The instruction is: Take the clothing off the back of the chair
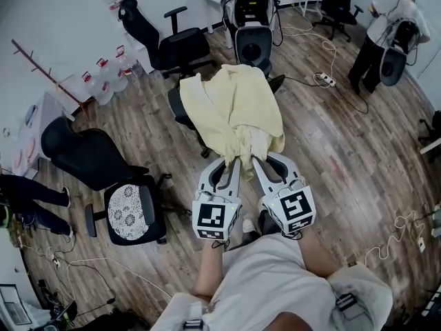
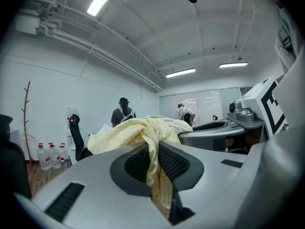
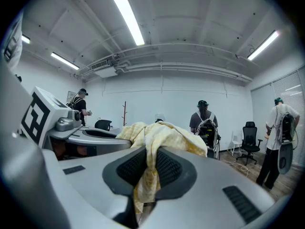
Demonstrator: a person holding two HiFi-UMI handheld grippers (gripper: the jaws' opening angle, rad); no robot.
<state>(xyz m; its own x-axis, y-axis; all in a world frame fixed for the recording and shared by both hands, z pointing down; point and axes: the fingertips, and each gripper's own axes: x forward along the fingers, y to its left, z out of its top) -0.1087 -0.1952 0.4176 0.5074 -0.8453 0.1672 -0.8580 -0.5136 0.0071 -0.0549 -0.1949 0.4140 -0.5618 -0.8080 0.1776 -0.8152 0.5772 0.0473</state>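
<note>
- Clothing (image 1: 234,109), a pale yellow garment, lies straight ahead of both grippers. It is draped over the back of the chair (image 1: 180,110), and its near edge is gathered into a bunch toward the person.
- The left gripper (image 1: 231,163) is clamped on that bunch. In the left gripper view the cloth hangs down between the ribbed pads (image 2: 175,163), which press on it from both sides.
- The right gripper (image 1: 256,161) grips the same way, with a fold of the yellow cloth squeezed between its pads (image 3: 128,168).
- The two grips sit just beside each other at the near end of the clothing. Neither hand is nearer, and both point almost level at the chair back.
- The long axis of the clothing runs away from the person, from the pinched hem up to the far part that lies over the top of the chair back.
- The coming move likely turns on this: the chair back stands beyond and under the cloth, so the pull should go along that axis, upward and toward the person. Both hands should travel together.
- The far part may catch on the chair top or an armrest if the pull stays too low.
- A second chair (image 1: 127,209) with a patterned seat stands well apart to the left, clear of that line.
</note>
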